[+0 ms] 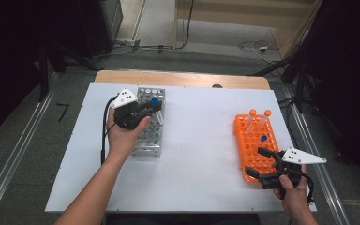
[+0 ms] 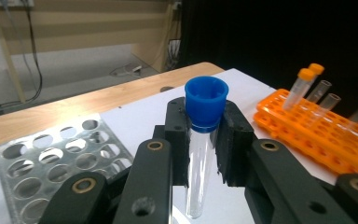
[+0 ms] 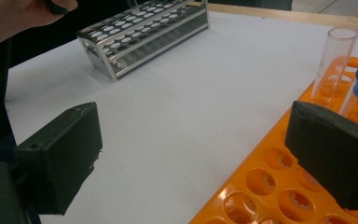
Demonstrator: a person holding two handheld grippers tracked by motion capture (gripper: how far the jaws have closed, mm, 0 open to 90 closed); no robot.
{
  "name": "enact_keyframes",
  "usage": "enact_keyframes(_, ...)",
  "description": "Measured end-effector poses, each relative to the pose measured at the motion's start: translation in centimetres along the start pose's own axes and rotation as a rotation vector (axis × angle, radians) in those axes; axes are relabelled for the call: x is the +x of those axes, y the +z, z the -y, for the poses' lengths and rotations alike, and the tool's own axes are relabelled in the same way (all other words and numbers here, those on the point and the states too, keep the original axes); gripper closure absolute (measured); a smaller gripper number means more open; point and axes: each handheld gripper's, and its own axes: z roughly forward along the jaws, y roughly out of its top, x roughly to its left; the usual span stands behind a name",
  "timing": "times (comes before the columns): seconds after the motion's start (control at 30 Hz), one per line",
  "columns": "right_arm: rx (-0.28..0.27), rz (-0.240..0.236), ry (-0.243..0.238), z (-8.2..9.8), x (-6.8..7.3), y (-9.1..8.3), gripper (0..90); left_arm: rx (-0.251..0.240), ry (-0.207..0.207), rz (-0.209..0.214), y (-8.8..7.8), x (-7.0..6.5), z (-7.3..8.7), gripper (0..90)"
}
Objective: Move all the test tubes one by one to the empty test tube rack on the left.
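My left gripper [image 2: 204, 144] is shut on a clear tube with a blue cap [image 2: 206, 100], held upright above the metal rack [image 2: 51, 168]. From the high view the same left gripper [image 1: 151, 110] hovers over that steel rack [image 1: 149, 140] at the table's left. On the right stands an orange rack [image 1: 255, 140] holding two orange-capped tubes [image 1: 252, 114], a blue-capped tube [image 1: 263, 138] and uncapped clear ones [image 3: 333, 60]. My right gripper [image 1: 261, 164] stands open at the orange rack's near end, nothing between its pads [image 3: 331, 158].
A white sheet [image 1: 197, 140] covers the wooden table [image 1: 183, 78]. A black cable [image 1: 105, 122] trails from the left gripper. The other hand [image 3: 14, 16] shows in the right gripper view, near the metal rack [image 3: 140, 35]. Floor cables [image 1: 255, 47] lie beyond the table.
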Motion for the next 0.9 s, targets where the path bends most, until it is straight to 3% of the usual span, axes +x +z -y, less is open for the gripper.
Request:
enact_keyframes(0.23, 0.001, 0.014, -0.001, 0.0, -0.1, -0.2, 0.8, -0.005, -0.016, -0.038, 1.0, 1.6, -0.4, 76.8)
enact_keyframes(0.6, -0.010, 0.027, 0.013, 0.1, -0.5, -0.5, 0.7, -0.012, -0.019, -0.073, 3.2, 3.1, -2.3, 76.8)
enact_keyframes(0.9, -0.013, 0.027, 0.014, 0.1, -0.6, -0.6, 0.7, -0.020, -0.066, -0.125, 5.2, 5.0, -3.0, 76.8)
